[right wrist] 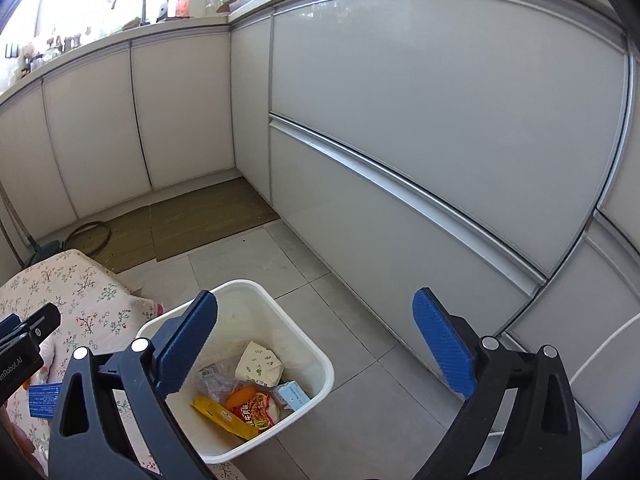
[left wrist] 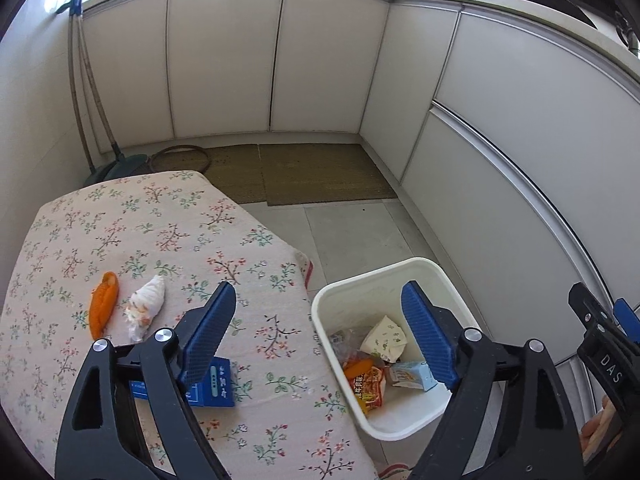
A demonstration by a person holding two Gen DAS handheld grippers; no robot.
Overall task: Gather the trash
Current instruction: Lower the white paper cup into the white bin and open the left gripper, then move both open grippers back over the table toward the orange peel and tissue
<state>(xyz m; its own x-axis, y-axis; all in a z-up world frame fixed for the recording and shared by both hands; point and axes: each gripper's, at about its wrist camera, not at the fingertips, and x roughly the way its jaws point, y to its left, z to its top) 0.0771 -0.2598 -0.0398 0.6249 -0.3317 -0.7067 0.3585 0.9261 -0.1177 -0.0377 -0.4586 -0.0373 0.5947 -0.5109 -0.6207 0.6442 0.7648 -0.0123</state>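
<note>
A white square plastic bin (left wrist: 436, 280) stands upright on the grey tiled floor, just off the counter's right edge, holding a folded white paper wrapper (left wrist: 385, 338), a red noodle packet (left wrist: 370, 386), a pale blue carton (left wrist: 412, 376) and a yellow wrapper (right wrist: 224, 416). On the floral-clothed counter (left wrist: 160, 232) lie an orange peel (left wrist: 103, 304), a crumpled white tissue (left wrist: 146, 305) beside it, and a flat blue box (left wrist: 218, 386) nearer the front edge.

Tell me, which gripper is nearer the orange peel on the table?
Left. The left gripper hovers over the table edge beside the orange peel; the right gripper hangs over the white bin.
</note>
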